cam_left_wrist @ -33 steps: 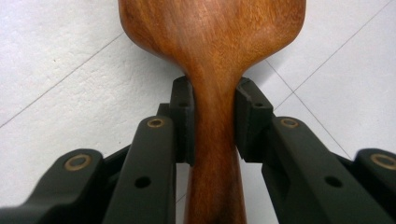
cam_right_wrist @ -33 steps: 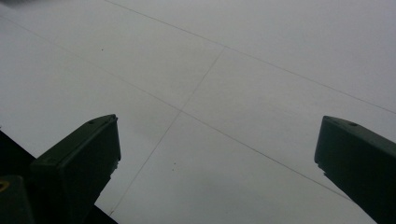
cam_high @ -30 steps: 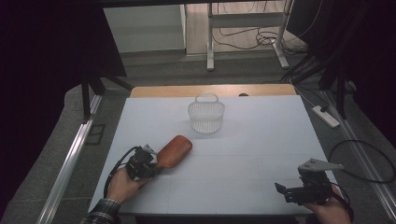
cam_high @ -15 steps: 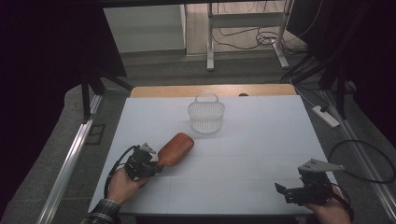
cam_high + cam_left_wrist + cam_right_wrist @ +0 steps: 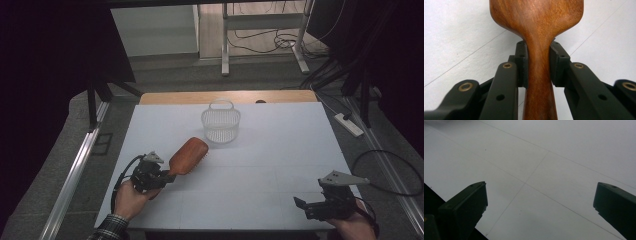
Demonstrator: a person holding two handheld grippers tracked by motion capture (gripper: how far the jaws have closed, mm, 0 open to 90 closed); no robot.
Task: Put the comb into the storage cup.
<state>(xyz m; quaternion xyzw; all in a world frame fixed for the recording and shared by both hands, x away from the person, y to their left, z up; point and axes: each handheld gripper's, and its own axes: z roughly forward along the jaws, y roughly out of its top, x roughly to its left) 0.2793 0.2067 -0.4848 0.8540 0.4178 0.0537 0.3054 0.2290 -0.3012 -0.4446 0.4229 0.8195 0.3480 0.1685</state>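
Table (image 5: 280,190): a white top with thin seam lines; it lies under both grippers and carries everything else, with a strip of wooden edge at its far side.
Basket (image 5: 220,123): a pale mesh basket with a hoop handle, standing upright on the table, ahead of the left gripper and a little to its right, beyond the tip of the brush head and apart from it.
Hairbrush (image 5: 188,156): a brown wooden paddle brush, its smooth back turned up; the head points away from the left gripper toward the basket, and the handle runs back between the jaws. In the left gripper view the hairbrush (image 5: 537,37) widens just past the pads.
Left gripper (image 5: 167,176): in the person's left hand near the table's left front; its jaws stand narrow, with both pads (image 5: 522,62) pressed on the neck of the handle from either side.
Right gripper (image 5: 300,206): in the person's right hand at the table's right front corner, well apart from the brush and the basket; its jaws gape wide with nothing between them but bare table (image 5: 541,182).
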